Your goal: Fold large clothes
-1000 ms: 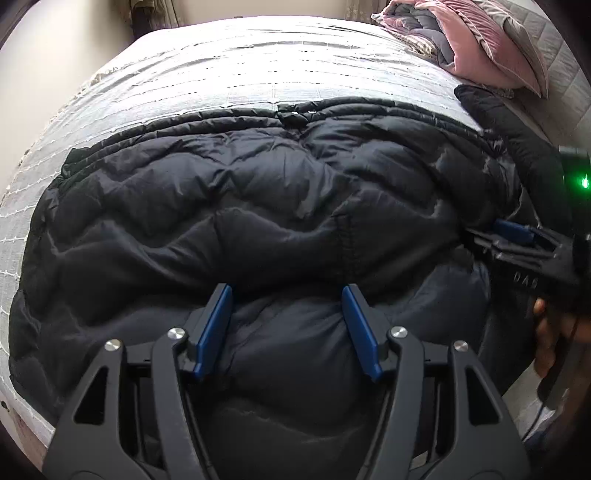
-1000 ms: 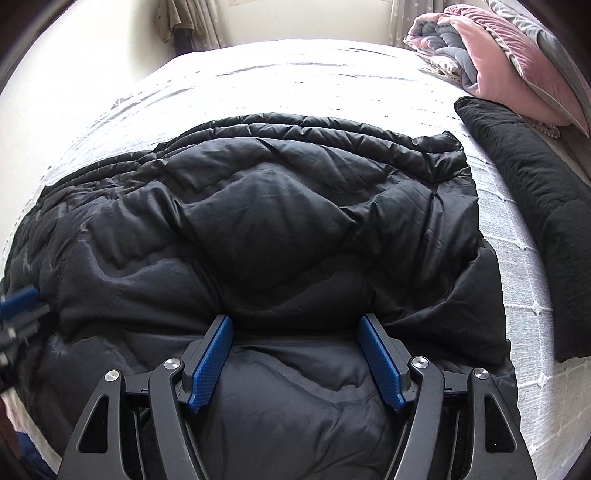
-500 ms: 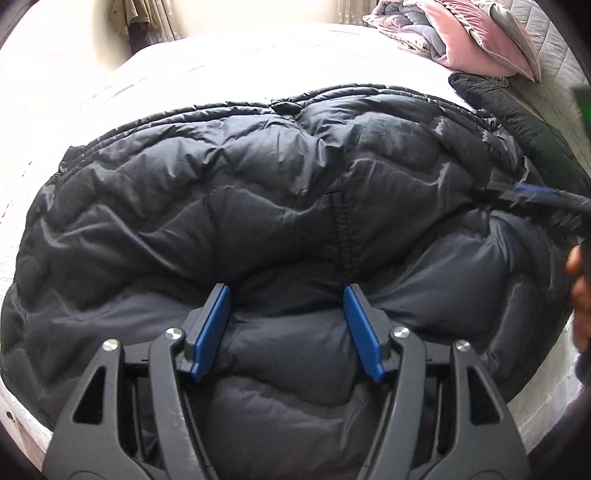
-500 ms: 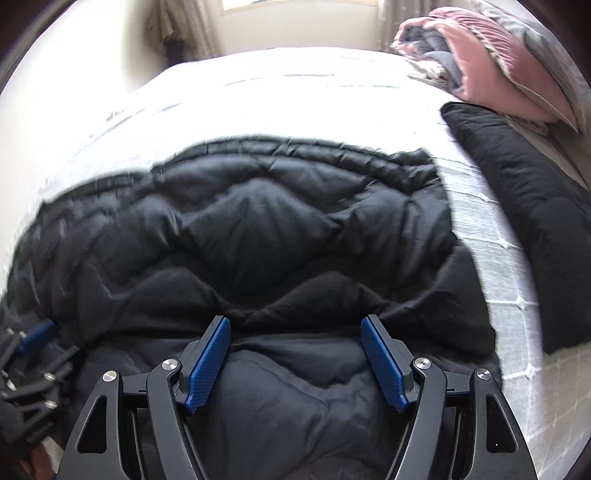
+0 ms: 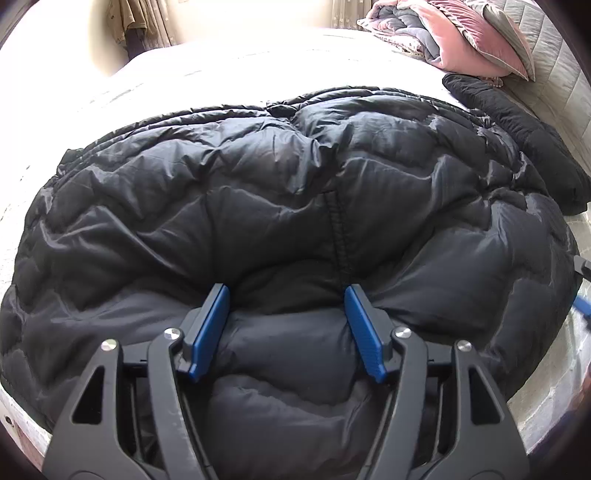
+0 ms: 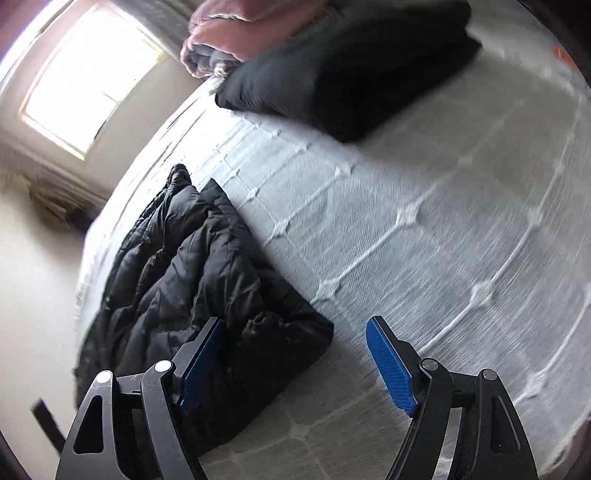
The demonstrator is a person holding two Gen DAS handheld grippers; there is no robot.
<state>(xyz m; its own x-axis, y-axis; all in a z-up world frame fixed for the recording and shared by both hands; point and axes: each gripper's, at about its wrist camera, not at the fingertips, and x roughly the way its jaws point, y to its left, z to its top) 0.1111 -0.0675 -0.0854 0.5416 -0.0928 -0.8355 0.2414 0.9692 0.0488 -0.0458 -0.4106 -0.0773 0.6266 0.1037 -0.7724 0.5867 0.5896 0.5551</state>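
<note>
The black quilted down jacket [image 5: 295,206] lies spread across the white stitched bedspread [image 5: 229,70], filling most of the left wrist view from 9 o'clock round to 3 o'clock. The left gripper [image 5: 286,317] sits at 6 o'clock with its blue-padded fingers [image 5: 210,328] set apart, a puffy fold of the jacket's near edge bulging up between them and touching both pads; whether they squeeze it or merely straddle it cannot be told. A stitched seam runs from the jacket's middle down toward the right-hand pad. At 1 o'clock a second dark garment [image 5: 517,122] lies along the bed, touching the jacket's far right edge, with pink and grey bedding [image 5: 443,33] piled beyond it. In the blurred, tilted right wrist view, the right gripper [image 6: 295,358] stands spread wide and holds nothing; the jacket [image 6: 192,277] lies at 8 o'clock, its corner just inside the left pad, while bare bedspread [image 6: 424,240] shows under the rest of the gap. A window [image 6: 92,77] glows at 11 o'clock.
</note>
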